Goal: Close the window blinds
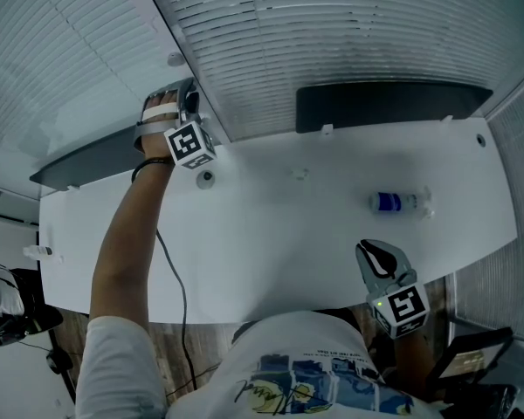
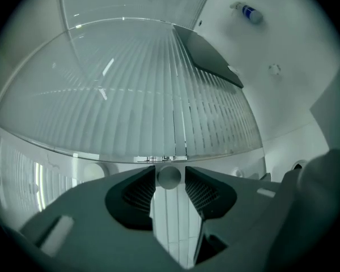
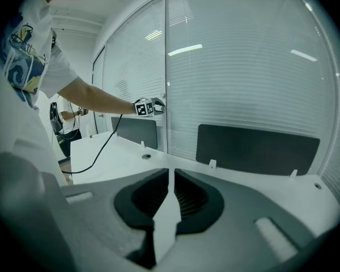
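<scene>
Left gripper (image 1: 190, 94) is stretched across the counter (image 1: 297, 243) to the corner of the window, where the blinds (image 1: 358, 42) hang with slats partly open. Its jaws bracket a round tilt wand (image 2: 169, 177), apparently just short of pinching it; likely placed there to twist the slats shut. Right gripper (image 1: 373, 251) is closed, empty, parked low at the counter's near edge, out of the way.

the tongs (image 2: 170, 181) stand a bit apart, with a small round knob (image 2: 169, 175) between their tips, close on each side. past them hang white blinds (image 2: 124, 106). top right, a bottle (image 2: 247, 11) lies on the white counter (image 2: 289, 55). a dark board (image 2: 208, 54) stands beside the blinds.
</scene>
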`<action>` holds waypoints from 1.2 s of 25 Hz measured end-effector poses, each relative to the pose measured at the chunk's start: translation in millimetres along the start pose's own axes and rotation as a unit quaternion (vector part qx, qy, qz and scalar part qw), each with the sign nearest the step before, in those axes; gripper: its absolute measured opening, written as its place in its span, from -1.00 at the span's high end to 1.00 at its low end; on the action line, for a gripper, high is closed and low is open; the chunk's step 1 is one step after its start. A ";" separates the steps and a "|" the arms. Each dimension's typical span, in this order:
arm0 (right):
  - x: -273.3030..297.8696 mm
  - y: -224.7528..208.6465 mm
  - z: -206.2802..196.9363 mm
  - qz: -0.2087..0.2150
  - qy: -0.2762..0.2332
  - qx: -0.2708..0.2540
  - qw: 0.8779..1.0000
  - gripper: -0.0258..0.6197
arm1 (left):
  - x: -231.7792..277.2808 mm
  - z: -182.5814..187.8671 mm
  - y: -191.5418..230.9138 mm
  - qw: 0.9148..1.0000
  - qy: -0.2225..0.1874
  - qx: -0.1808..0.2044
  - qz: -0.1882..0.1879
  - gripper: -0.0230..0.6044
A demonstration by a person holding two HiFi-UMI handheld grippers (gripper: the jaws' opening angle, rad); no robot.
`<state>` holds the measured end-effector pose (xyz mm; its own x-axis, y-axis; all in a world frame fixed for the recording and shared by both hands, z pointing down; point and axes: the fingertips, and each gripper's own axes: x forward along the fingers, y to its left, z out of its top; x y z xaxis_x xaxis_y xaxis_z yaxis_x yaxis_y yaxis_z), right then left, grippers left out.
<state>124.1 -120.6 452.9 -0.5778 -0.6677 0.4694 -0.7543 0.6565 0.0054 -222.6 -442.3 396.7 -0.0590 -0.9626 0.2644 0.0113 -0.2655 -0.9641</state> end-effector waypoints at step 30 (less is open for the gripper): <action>2.3 -0.5 -0.2 0.003 -0.002 0.003 1.000 0.86 | -4.6 -23.6 22.6 0.789 0.006 -0.615 0.000 0.51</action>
<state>123.2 -122.4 454.2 -0.5830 -0.6657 0.4659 -0.7533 0.6577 -0.0028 -245.6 -442.6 373.1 -0.0676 -0.9601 0.2713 -0.9648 -0.0063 -0.2628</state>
